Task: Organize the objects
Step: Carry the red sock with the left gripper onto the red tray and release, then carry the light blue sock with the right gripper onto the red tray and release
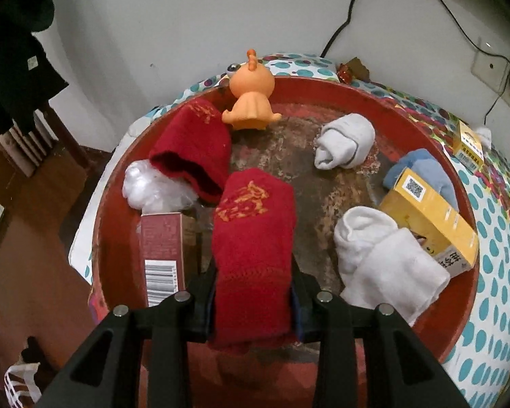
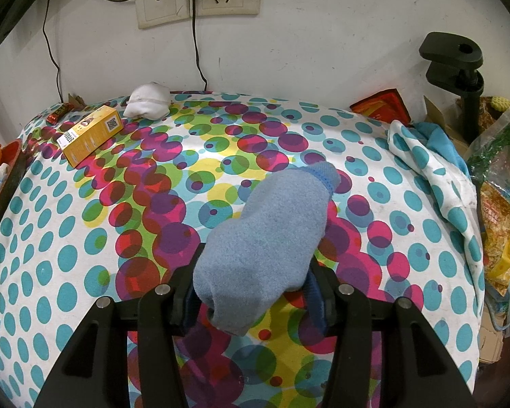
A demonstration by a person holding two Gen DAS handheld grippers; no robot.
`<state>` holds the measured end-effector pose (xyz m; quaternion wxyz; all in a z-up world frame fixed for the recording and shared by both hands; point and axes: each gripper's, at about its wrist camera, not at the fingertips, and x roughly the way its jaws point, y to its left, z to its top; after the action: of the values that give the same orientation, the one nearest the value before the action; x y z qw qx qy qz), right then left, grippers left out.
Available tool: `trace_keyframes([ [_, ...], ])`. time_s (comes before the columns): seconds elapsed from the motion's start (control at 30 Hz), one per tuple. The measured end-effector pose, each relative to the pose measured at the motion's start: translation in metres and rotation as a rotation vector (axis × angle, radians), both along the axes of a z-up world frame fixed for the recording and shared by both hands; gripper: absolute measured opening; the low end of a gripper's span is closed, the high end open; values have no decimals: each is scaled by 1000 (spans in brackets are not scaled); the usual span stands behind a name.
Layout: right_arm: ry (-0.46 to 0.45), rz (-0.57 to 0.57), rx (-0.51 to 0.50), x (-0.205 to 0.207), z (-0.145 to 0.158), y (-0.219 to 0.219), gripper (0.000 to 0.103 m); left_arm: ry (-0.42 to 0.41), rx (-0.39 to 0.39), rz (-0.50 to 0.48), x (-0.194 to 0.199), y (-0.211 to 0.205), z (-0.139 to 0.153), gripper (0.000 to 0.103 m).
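Note:
My left gripper (image 1: 253, 272) is shut on a red sock (image 1: 251, 210) with gold lettering, held over the round red tray (image 1: 374, 91). In the tray lie a second red sock (image 1: 193, 142), a rolled white sock (image 1: 346, 141), a larger white sock (image 1: 384, 258), a blue sock (image 1: 421, 173), an orange toy (image 1: 251, 98), a yellow box (image 1: 431, 217) and a dark red box (image 1: 161, 248). My right gripper (image 2: 258, 261) is shut on a light blue sock (image 2: 282, 210), just above the dotted tablecloth (image 2: 85, 272).
A yellow box (image 2: 90, 134) and a white sock (image 2: 148, 103) lie near the wall at the table's back left. A black clamp stand (image 2: 459, 68), a bunched cloth (image 2: 425, 156) and plastic bags (image 2: 499, 183) crowd the right side. Clear plastic (image 1: 149, 187) sits at the tray's left.

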<state>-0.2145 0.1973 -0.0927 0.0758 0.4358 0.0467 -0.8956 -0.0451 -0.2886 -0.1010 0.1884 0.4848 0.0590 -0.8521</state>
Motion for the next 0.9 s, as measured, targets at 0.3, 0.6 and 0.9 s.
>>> trace_keyframes([
  [0.3,0,-7,9,-1,1,4,52,27,2,23,14,-3,0,54],
  [0.6,3,-6,19,-1,1,3,51,132,-145,42,51,16,22,58],
  [0.9,-1,-78,54,4,6,-15,31,173,-187,59,66,22,35,62],
])
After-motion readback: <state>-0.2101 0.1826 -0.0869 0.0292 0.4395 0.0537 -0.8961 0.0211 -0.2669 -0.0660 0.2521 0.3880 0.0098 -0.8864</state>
